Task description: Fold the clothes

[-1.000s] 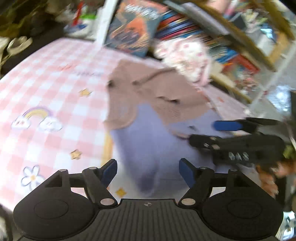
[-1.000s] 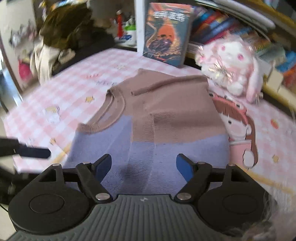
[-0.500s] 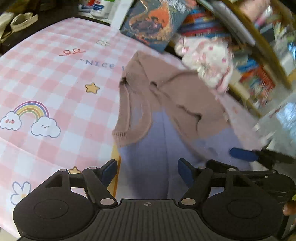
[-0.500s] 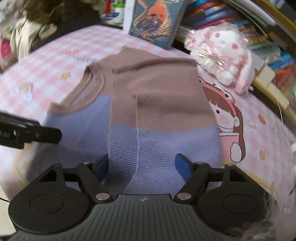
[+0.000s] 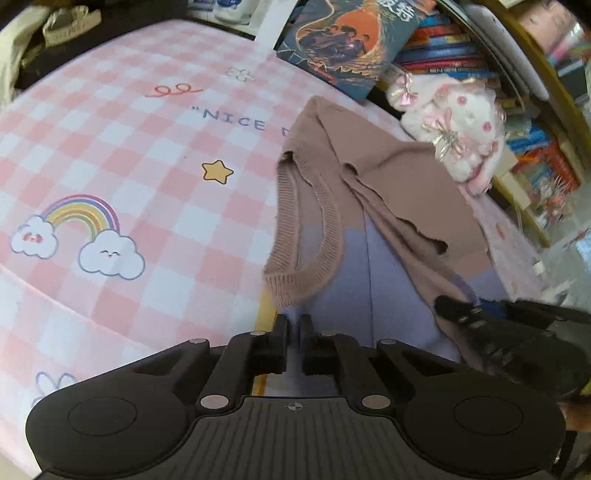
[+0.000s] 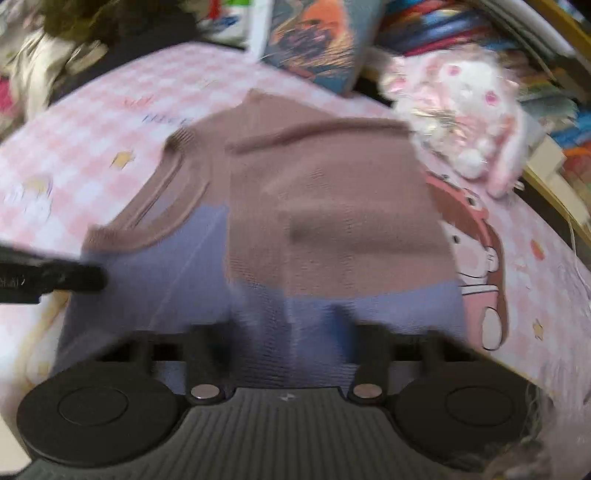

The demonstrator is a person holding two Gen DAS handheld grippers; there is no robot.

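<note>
A knitted sweater [image 5: 388,192], mauve-brown above and lilac below, lies flat on the pink checked cover [image 5: 129,147] with its sleeves folded in. My left gripper [image 5: 294,332] is shut on the lilac edge just below the ribbed neckline. In the blurred right wrist view the sweater [image 6: 332,203] fills the middle. My right gripper [image 6: 284,332] stands open with the lilac hem between its fingers. The right gripper [image 5: 469,308] also shows at the sweater's right edge in the left wrist view. A black finger of the left gripper [image 6: 74,277] enters from the left.
A white and pink plush rabbit [image 5: 461,122] sits just past the sweater's far right corner, also seen as the plush rabbit [image 6: 472,110]. A large book [image 5: 343,40] leans behind it, before shelves of books [image 5: 461,62]. Dark clothes [image 6: 92,29] are heaped at the back left.
My left gripper has gone from open to shut on the sweater's near edge. Both grippers have moved lower and closer to the sweater; the right wrist view is now blurred by motion.
</note>
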